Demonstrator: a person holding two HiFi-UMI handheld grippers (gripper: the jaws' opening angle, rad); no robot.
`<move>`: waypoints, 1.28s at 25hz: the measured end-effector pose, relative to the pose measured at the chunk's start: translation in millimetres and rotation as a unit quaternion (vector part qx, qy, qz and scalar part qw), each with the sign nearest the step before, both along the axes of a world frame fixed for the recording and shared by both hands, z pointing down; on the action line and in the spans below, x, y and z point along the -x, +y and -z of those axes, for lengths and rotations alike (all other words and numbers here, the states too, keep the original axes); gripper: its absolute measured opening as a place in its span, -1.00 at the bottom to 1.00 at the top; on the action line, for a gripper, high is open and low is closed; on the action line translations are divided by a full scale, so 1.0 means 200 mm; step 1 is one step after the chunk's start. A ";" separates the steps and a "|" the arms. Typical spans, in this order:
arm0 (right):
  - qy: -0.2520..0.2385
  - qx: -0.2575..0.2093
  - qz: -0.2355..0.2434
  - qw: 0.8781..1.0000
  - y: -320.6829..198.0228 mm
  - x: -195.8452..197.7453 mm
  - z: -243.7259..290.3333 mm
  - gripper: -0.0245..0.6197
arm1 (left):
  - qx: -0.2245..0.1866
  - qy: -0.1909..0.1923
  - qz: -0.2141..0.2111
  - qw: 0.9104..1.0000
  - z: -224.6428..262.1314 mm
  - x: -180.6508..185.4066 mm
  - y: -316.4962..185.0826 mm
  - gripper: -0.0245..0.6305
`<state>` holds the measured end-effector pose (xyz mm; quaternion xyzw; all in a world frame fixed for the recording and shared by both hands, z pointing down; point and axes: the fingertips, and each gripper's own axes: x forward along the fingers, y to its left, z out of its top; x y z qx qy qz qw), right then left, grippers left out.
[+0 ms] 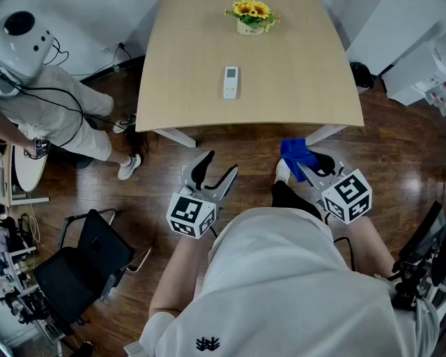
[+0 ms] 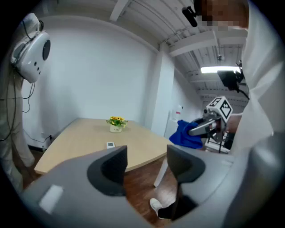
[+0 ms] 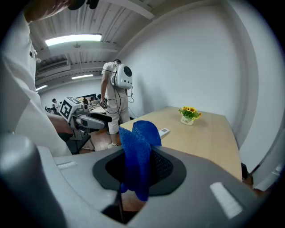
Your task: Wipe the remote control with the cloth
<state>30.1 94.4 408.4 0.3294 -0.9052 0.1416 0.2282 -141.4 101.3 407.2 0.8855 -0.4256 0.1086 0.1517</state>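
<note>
Writing on the remote control (image 1: 231, 82): a pale little screen is seen at its top, but no print can be read, way too small.
Writing on the flower pot (image 1: 249, 28): a dark mark is printed on the front; it can't be made out either.
Marker cubes: black-and-white square patterns are carried on the left cube (image 1: 190, 215) and the right cube (image 1: 348, 194), no actual words.
Shirt emblem (image 1: 207, 344): a small dark logo is stitched low on the wearer's white shirt, no letters legible.
Container check: the small white pot is filled with yellow flowers (image 1: 252, 10) and green leaves, and it is set at the far end of the table (image 1: 313, 84).
Remote's spot: it is laid flat on the light wood tabletop, nearer the front edge than the pot, well apart from both grippers.
Left gripper (image 2: 147, 153): the jaws are held a bit apart with nothing between them, only floor and table edge seen through the gap.
Right gripper (image 3: 140, 156): the jaws are clamped on the blue cloth (image 1: 293, 150), which is bunched up and sticks out above them.
Gripper placement: both are held over the dark wood floor (image 1: 160, 202), short of the table.
Background: another person (image 1: 63, 104) with a white rounded device (image 1: 24, 31) is stood to the left, and a black chair (image 1: 77, 265) is parked nearby.
</note>
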 end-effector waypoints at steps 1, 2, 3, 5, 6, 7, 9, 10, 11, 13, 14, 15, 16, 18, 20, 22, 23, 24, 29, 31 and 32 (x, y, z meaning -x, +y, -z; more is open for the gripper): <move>0.000 0.001 0.008 1.000 -0.06 -0.03 0.01 -0.65 | 0.006 -0.005 0.008 1.000 -0.01 -0.04 -0.07 -0.06; 0.000 0.002 0.016 1.000 -0.12 -0.06 0.02 -0.65 | 0.011 -0.010 0.016 1.000 -0.01 -0.08 -0.14 -0.06; -0.001 0.005 0.023 1.000 -0.19 -0.09 0.02 -0.65 | 0.018 -0.015 0.024 0.999 -0.02 -0.11 -0.21 -0.06; -0.004 0.013 0.040 0.999 -0.32 -0.16 0.01 -0.65 | 0.032 -0.029 0.044 0.998 -0.05 -0.18 -0.37 0.04; -0.005 0.017 0.052 0.999 -0.38 -0.18 0.00 -0.65 | 0.038 -0.037 0.054 0.997 -0.07 -0.20 -0.44 0.04; -0.006 0.020 0.064 0.998 -0.43 -0.21 -0.02 -0.65 | 0.046 -0.044 0.064 0.996 -0.10 -0.22 -0.51 0.06; -0.008 0.026 0.086 0.996 -0.50 -0.25 -0.05 -0.65 | 0.062 -0.055 0.079 0.993 -0.15 -0.26 -0.62 0.12; -0.008 0.031 0.093 0.995 -0.53 -0.27 -0.07 -0.65 | 0.069 -0.061 0.086 0.992 -0.18 -0.27 -0.67 0.14; -0.007 0.036 0.098 0.995 -0.56 -0.29 -0.10 -0.65 | 0.074 -0.067 0.093 0.991 -0.21 -0.28 -0.71 0.16; -0.008 0.046 0.101 0.994 -0.62 -0.33 -0.14 -0.65 | 0.085 -0.077 0.107 0.988 -0.25 -0.28 -0.80 0.19; -0.009 0.049 0.100 0.994 -0.64 -0.34 -0.15 -0.65 | 0.090 -0.082 0.113 0.986 -0.28 -0.28 -0.84 0.21; -0.011 0.051 0.098 0.994 -0.67 -0.35 -0.16 -0.65 | 0.094 -0.086 0.117 0.985 -0.30 -0.27 -0.88 0.21; -0.014 0.051 0.093 0.994 -0.70 -0.36 -0.16 -0.65 | 0.097 -0.092 0.119 0.984 -0.33 -0.27 -0.92 0.21; -0.017 0.049 0.080 0.995 -0.76 -0.37 -0.16 -0.65 | 0.103 -0.102 0.117 0.982 -0.39 -0.25 -1.00 0.21; -0.019 0.048 0.062 0.997 -0.82 -0.37 -0.16 -0.65 | 0.112 -0.112 0.112 0.981 -0.47 -0.24 -1.09 0.21; -0.022 0.053 0.045 0.997 -0.85 -0.37 -0.16 -0.65 | 0.123 -0.122 0.112 0.978 -0.56 -0.21 -1.16 0.21; -0.024 0.056 0.038 0.997 -0.86 -0.36 -0.16 -0.65 | 0.129 -0.128 0.113 0.977 -0.60 -0.19 -1.19 0.21; -0.024 0.059 0.031 0.998 -0.87 -0.35 -0.16 -0.65 | 0.136 -0.132 0.116 0.975 -0.65 -0.17 -1.22 0.21; -0.012 0.063 0.007 0.998 -0.92 -0.33 -0.13 -0.65 | 0.174 -0.146 0.135 0.964 -0.90 -0.08 -1.37 0.21; -0.004 0.068 -0.002 0.998 -0.93 -0.33 -0.13 -0.65 | 0.178 -0.151 0.139 0.962 -0.98 -0.07 -1.42 0.21; 0.001 0.071 -0.006 0.997 -0.94 -0.34 -0.13 -0.65 | 0.181 -0.150 0.139 0.962 -1.00 -0.08 -1.44 0.21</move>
